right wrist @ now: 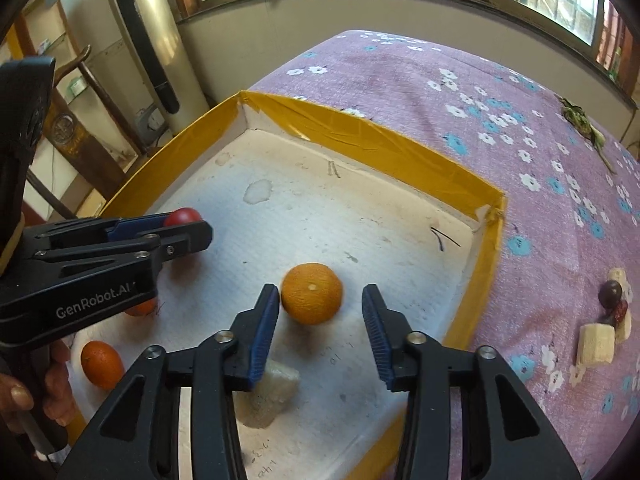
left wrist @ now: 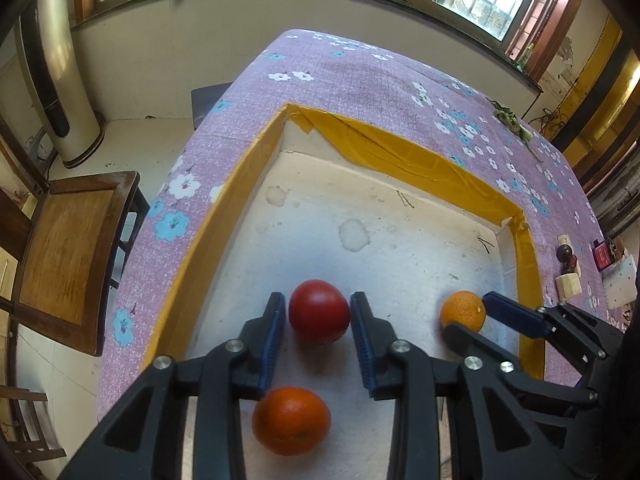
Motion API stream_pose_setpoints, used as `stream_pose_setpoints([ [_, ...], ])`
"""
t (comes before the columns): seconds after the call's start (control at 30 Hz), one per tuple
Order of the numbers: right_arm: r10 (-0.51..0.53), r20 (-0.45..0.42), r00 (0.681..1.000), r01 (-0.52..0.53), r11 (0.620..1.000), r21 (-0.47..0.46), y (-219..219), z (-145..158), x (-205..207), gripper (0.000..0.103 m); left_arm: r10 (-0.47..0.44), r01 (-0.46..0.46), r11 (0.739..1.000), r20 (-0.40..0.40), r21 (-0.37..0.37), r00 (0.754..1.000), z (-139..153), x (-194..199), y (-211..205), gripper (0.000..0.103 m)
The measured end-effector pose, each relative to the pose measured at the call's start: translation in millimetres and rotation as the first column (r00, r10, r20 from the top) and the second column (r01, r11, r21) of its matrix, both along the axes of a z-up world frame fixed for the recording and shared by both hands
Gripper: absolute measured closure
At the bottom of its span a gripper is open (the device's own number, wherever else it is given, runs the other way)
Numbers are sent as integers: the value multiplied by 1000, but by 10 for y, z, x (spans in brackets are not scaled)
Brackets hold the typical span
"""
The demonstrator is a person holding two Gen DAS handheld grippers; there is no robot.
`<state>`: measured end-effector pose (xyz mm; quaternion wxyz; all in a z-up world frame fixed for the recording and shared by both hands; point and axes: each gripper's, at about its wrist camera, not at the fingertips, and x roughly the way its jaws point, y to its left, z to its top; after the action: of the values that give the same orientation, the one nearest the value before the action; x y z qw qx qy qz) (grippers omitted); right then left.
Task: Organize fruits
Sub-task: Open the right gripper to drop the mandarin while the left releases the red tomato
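Jaws stand open on both grippers: left gripper (left wrist: 318,312) straddles the red fruit (left wrist: 319,311), right gripper (right wrist: 320,312) the orange (right wrist: 311,298). Risk: off-centre closing rolls either round fruit across the tray (right wrist: 400,148).

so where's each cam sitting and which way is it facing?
Left wrist: on the left gripper, looking down along its fingers at the red fruit in the white tray; the right gripper shows at right.
Right wrist: on the right gripper, facing the pale orange; the left gripper and the person's hand show at left.
Shared: tray, both fruits, both grippers, the floral cloth.
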<state>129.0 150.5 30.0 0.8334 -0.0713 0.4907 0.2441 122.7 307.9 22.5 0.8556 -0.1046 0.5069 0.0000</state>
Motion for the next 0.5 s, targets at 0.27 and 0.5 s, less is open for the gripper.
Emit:
stream_pose_setpoints([
  [0.27, -57, 13, 998, 57, 997, 47, -259, 165, -133, 60, 26, -28, 998, 41, 60, 999, 145, -228, -50, 32],
  [0.5, -43, 48, 998, 40, 997, 61, -388, 309, -497, 59, 53, -59, 994, 71, 87, 996, 277, -520, -105, 27],
])
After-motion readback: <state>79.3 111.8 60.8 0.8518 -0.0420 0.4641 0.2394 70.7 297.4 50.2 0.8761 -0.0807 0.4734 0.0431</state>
